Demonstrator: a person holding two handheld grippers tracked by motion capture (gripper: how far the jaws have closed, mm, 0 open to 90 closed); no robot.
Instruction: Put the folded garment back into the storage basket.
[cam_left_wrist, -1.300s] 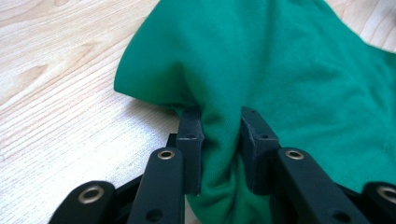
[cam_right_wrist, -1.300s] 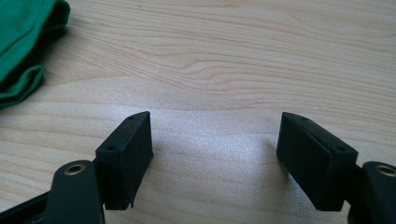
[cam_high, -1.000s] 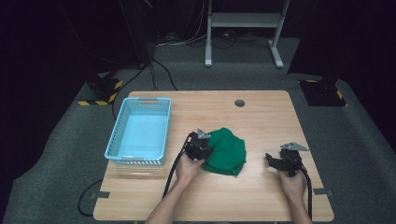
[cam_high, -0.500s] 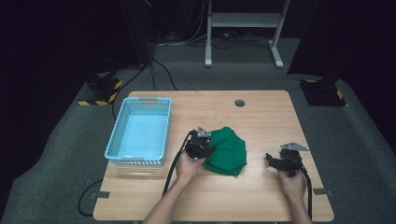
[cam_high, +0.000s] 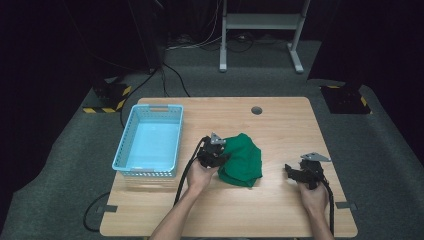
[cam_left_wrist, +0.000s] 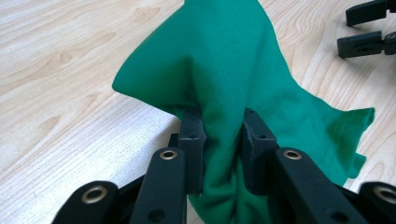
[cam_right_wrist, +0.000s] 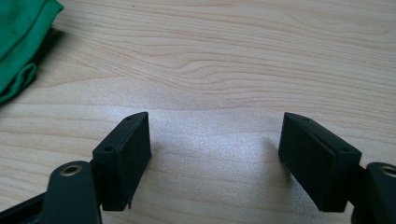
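Observation:
A crumpled green cloth (cam_high: 242, 159) lies near the middle of the wooden table (cam_high: 280, 120). My left gripper (cam_high: 221, 158) is at the cloth's left edge, shut on a bunched fold of it. In the left gripper view the green cloth (cam_left_wrist: 233, 70) rises as a peak between the two jaws of the left gripper (cam_left_wrist: 222, 140), which pinch it. My right gripper (cam_high: 290, 170) rests low over bare wood to the right of the cloth, apart from it. In the right gripper view the right gripper (cam_right_wrist: 215, 144) stands open, and a corner of the green cloth (cam_right_wrist: 21, 32) lies at upper left.
A light blue plastic basket (cam_high: 151, 140) stands on the table's left side, with nothing seen inside. A round cable hole (cam_high: 256, 110) sits near the far edge. Cables trail from both grippers toward the near edge. A metal stand (cam_high: 260, 30) stands on the floor behind.
My left gripper has shifted slightly right, onto the cloth's left edge. The right gripper has stayed in place.

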